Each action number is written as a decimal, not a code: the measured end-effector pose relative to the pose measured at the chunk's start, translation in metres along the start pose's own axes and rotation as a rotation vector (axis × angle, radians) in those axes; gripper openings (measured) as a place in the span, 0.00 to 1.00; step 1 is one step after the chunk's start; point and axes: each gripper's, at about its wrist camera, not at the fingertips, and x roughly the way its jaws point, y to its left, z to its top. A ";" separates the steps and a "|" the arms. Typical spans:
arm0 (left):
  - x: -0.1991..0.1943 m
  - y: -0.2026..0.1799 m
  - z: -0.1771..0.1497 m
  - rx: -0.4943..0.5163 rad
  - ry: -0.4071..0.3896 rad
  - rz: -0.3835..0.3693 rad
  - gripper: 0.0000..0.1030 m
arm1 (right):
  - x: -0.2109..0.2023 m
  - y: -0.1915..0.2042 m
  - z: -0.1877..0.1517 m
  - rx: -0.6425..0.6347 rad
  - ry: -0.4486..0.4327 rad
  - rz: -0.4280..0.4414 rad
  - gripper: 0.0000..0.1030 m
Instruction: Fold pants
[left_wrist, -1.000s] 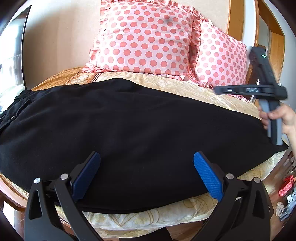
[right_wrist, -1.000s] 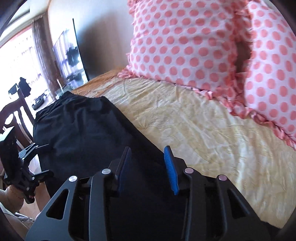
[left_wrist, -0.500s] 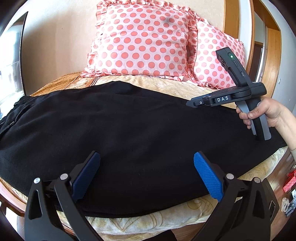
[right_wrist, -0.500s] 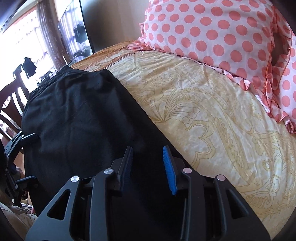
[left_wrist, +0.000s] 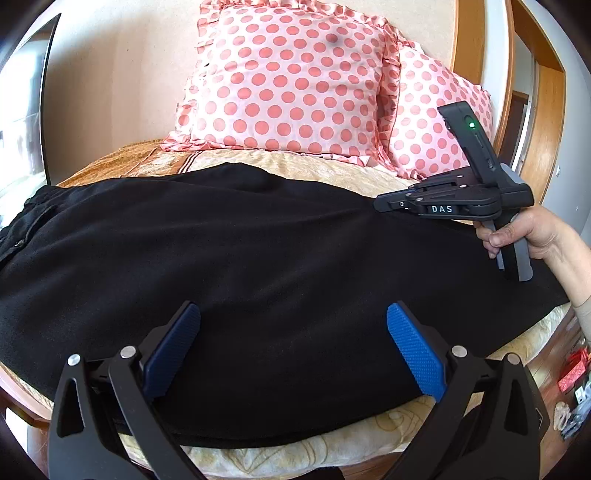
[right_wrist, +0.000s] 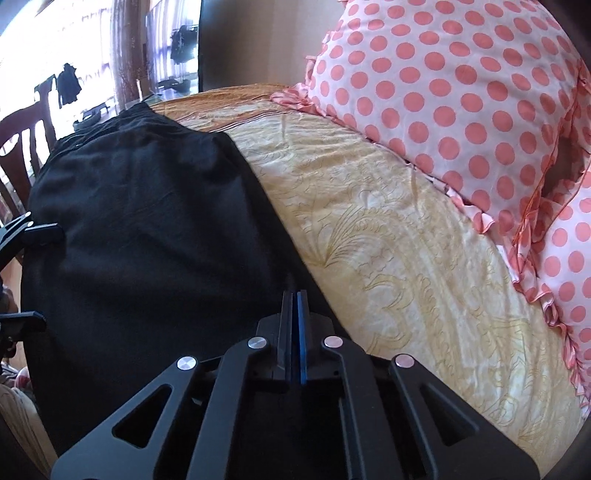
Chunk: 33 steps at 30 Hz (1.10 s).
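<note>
Black pants (left_wrist: 258, 273) lie flat lengthwise across the bed, waistband at the left. My left gripper (left_wrist: 291, 332) is open with its blue pads wide apart, low over the pants' near edge. My right gripper (right_wrist: 294, 295) is shut, its pads pressed together over the far edge of the pants (right_wrist: 147, 240); no cloth shows between them. In the left wrist view the right gripper (left_wrist: 384, 204) is held by a hand over the pants' right end. The left gripper's fingers (right_wrist: 37, 232) show at the left edge of the right wrist view.
Two pink polka-dot pillows (left_wrist: 291, 85) (right_wrist: 461, 92) lean against the wall at the back of the bed. A yellow patterned bedspread (right_wrist: 406, 240) covers the bed. A wooden chair (right_wrist: 22, 147) stands by the bed's left end. Small items (left_wrist: 572, 373) lie on the floor at right.
My right gripper has closed from partly open to shut and moved inward over the pants' far edge. My left gripper has stayed open in about the same place.
</note>
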 end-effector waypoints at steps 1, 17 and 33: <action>0.001 0.000 0.000 -0.001 0.000 0.001 0.98 | 0.004 0.000 0.000 -0.007 0.010 -0.005 0.02; 0.003 -0.007 -0.006 0.072 -0.006 0.039 0.98 | -0.186 -0.135 -0.190 0.797 -0.113 -0.535 0.65; 0.006 -0.008 -0.004 0.070 0.009 0.067 0.98 | -0.316 -0.155 -0.421 1.450 -0.245 -0.636 0.63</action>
